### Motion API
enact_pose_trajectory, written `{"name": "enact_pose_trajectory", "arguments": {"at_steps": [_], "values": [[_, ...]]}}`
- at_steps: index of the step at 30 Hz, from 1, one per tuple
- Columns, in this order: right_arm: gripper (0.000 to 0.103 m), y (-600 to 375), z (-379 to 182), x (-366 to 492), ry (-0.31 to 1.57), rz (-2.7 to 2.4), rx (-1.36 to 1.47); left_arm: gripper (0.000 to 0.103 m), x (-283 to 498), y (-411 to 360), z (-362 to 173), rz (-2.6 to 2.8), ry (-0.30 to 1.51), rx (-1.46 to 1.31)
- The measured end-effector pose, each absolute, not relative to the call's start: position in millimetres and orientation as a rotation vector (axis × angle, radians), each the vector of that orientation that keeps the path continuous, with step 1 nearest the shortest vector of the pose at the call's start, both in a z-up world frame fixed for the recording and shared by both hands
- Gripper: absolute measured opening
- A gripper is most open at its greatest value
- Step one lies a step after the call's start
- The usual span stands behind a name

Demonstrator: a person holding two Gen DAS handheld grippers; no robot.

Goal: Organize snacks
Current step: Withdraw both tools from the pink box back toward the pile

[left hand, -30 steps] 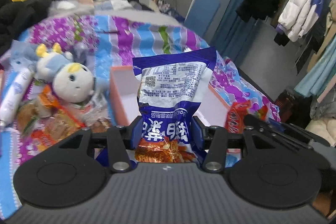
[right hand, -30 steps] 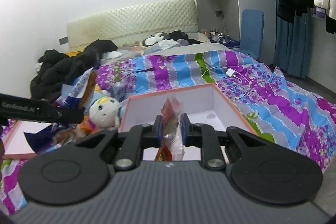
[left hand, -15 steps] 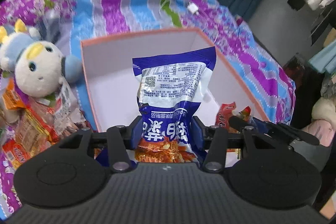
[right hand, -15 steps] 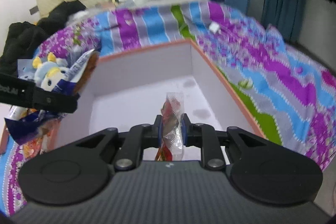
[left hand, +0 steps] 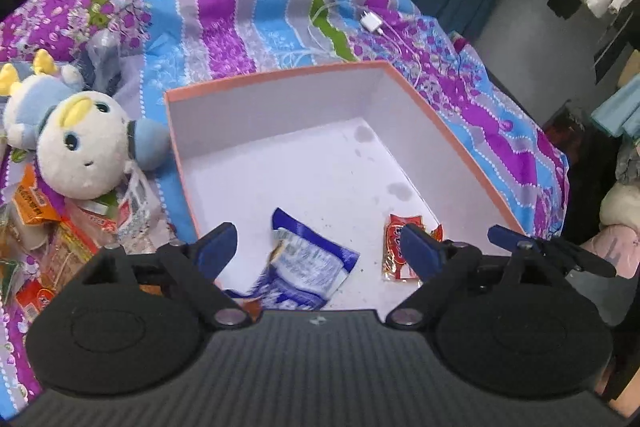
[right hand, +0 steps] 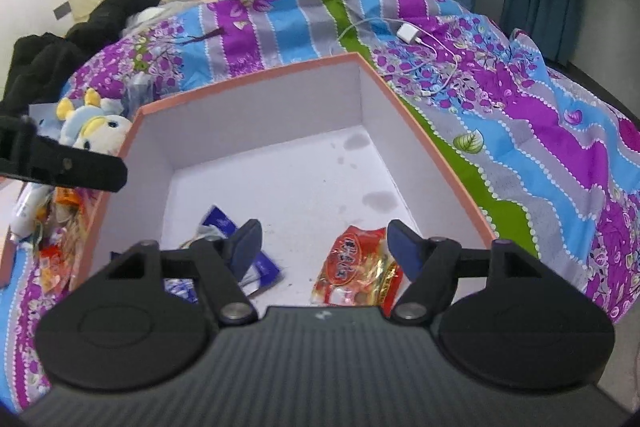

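Drop-off step: left gripper (left hand: 316, 247) and right gripper (right hand: 322, 247) are opening, releasing 2 packets, blue packet (left hand: 306, 267) and red packet (right hand: 354, 267), into the near end of the box (left hand: 280, 77); next, fetch more snacks (left hand: 44, 227) lying left.

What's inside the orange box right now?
The orange box holds a blue snack bag and a red snack packet on its white floor; gripper bodies hide the near edge.

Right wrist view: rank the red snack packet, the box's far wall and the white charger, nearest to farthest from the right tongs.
1. Red snack packet: on the box floor, between the opening right tongs.
2. Box's far wall: straight ahead.
3. White charger: on the bedspread beyond the box, right of centre.
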State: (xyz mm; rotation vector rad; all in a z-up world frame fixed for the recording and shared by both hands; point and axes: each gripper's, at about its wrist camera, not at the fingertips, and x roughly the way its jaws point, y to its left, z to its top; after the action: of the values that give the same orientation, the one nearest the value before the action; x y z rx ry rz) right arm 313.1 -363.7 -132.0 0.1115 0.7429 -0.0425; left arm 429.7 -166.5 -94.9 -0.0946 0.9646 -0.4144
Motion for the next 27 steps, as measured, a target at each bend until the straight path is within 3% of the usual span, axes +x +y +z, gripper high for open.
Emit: {"name": "enact_pose_trajectory", "arguments": {"at_steps": [27], "values": [[0.071,-308.5,-78.5,157.9,0.486,0.029,0.133,0.091,248.5,-99.5,-48.9,-0.343,0.632,-0.028]]}}
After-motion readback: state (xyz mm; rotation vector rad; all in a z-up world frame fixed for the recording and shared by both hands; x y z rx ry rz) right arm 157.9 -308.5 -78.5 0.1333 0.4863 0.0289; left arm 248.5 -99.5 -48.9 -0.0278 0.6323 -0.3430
